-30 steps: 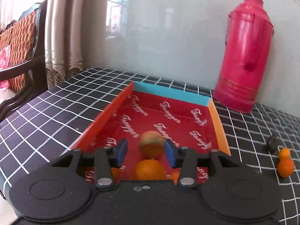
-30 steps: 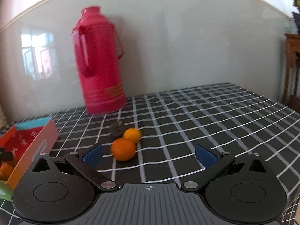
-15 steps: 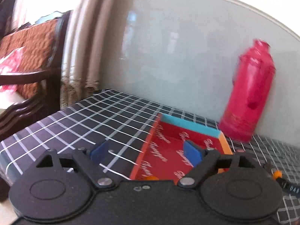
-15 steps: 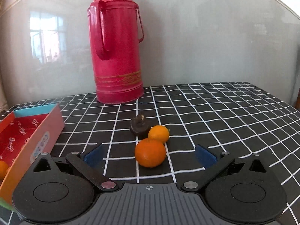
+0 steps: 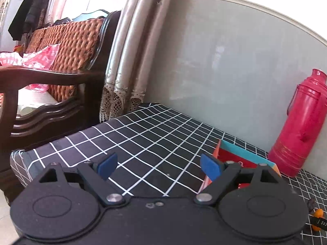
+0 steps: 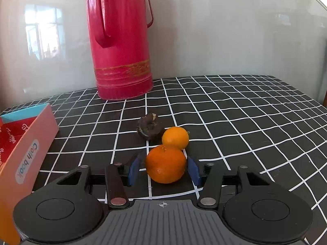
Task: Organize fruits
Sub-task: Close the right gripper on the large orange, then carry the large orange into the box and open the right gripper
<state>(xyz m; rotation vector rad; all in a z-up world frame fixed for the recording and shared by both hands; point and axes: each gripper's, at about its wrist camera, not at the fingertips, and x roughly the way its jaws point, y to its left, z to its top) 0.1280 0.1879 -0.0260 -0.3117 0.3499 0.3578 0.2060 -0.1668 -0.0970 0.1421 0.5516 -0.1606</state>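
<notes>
Between the right hand-held gripper's [image 6: 163, 170] nearly closed pads sits the orange [image 6: 166, 164]; squeeze centrally, gently. Left hand-held gripper [image 5: 159, 166] gapes empty.

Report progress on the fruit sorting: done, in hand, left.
Done: cannot confirm; the red box interior is mostly hidden in both views. In hand: the right tongs bracket the large orange, which sits on the checked tablecloth; the right pad touches, a sliver shows at the left. Left: that orange, the small orange and the dark fruit. The left tongs are open, empty.
</notes>
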